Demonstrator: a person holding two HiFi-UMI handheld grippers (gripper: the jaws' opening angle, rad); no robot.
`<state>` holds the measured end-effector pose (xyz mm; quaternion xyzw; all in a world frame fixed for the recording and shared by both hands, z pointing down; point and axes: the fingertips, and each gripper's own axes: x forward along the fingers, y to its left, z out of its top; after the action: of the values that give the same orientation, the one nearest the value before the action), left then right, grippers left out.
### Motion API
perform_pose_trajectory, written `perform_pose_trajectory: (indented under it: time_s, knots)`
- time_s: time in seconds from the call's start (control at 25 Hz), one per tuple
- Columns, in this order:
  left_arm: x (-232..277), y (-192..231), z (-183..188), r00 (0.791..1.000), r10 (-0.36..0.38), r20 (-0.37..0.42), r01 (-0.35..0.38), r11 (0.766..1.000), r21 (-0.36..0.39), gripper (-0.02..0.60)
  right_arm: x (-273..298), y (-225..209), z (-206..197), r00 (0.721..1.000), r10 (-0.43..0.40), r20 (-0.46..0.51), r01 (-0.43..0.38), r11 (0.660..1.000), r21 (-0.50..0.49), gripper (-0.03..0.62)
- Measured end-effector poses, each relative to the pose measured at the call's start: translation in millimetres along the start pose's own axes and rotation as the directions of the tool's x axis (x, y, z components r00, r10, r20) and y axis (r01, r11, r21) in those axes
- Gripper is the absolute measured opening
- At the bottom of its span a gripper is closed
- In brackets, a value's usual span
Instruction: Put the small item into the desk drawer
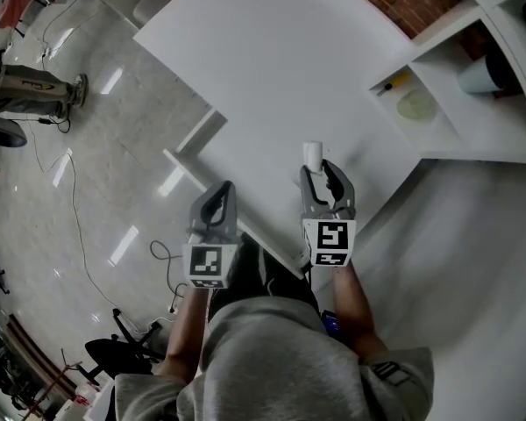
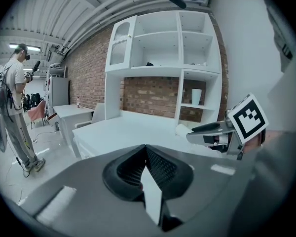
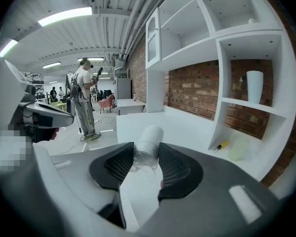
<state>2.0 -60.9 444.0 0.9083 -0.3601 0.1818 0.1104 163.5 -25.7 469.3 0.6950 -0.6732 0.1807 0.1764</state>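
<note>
The right claw (image 3: 146, 153) is clamped on the roll (image 3: 149, 135), a small white cylinder in crinkled film, held over the desk (image 1: 272, 77) near its front edge. The pads grip only its near end, so the squeeze should stay even and the roll level; the slick film could let it slip or pivot. No view shows an open drawer, so it likely has to be pulled out first. The left claw (image 2: 146, 154) suits that: its jaws are together with nothing between them, and it hangs just off the desk's edge, beside the right one. The roll is best kept clear of the front edge until there is a gap to lower it into. On the right, one open shelf bay (image 1: 438, 117) holds a pale disc (image 1: 415, 105) and a yellow-handled tool (image 1: 393, 83); the bay beyond holds a white cup (image 1: 480, 75).
</note>
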Motion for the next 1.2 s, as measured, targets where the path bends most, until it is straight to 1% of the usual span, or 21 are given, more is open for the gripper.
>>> perform_pose_trajectory:
  time_s: [0.36, 0.72, 0.88, 1.2]
  knots:
    - [-10.2, 36.5, -11.2, 0.999, 0.036, 0.0, -0.036, 0.999, -0.04, 0.012, 21.4, 70.3, 9.5, 0.993, 0.118, -0.005, -0.118, 0.991, -0.055, 0.164]
    - [-8.1, 70.5, -35.3, 0.998, 0.063, -0.026, -0.065, 0.994, -0.087, 0.012, 58.0, 116.3, -1.5, 0.978, 0.201, -0.056, -0.205, 0.975, -0.083, 0.164]
    - [-5.9, 78.4, -49.1, 0.997, 0.063, -0.042, -0.067, 0.992, -0.108, 0.012, 72.1, 131.0, -12.3, 0.97, 0.228, -0.09, -0.236, 0.967, -0.093, 0.164]
    - [12.6, 104.5, -74.7, 0.996, 0.053, -0.076, -0.063, 0.988, -0.14, 0.012, 114.9, 156.5, -45.6, 0.946, 0.271, -0.176, -0.285, 0.957, -0.06, 0.164]
